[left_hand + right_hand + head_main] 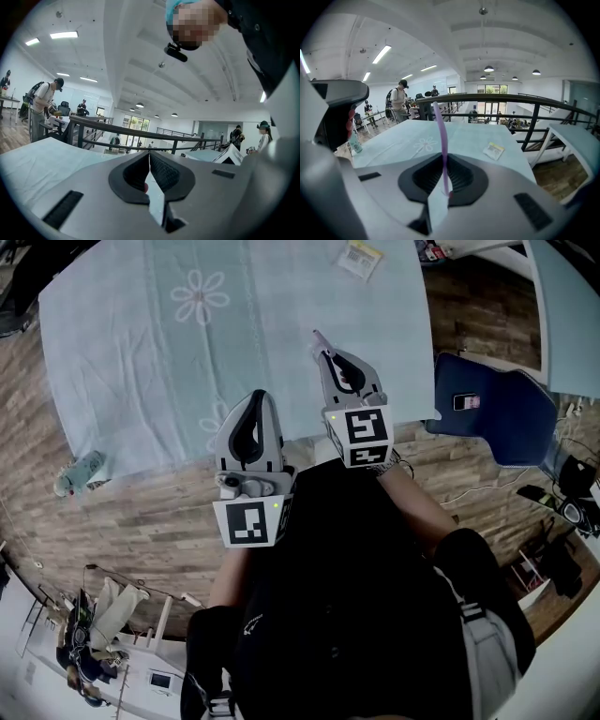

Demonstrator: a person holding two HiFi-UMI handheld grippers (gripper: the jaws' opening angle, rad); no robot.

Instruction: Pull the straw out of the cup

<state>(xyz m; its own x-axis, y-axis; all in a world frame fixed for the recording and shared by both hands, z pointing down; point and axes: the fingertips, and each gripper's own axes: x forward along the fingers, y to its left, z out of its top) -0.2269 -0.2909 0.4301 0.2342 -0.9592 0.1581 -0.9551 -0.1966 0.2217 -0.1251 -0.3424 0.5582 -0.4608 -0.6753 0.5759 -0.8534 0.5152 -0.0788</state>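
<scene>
Head view: at centre, the left gripper and right gripper hang over the table's near edge. A straw pokes from the right one's tip.

Left gripper view: the jaws meet, with nothing between them.

Right gripper view: the jaws pinch the purple straw, which stands upright at centre.

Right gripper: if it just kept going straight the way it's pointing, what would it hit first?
Probably the pale tablecloth, near its flower print. The right gripper, shut on the purple straw, tilts down toward it, with nothing else seen in between, though depth is hard to judge.
</scene>
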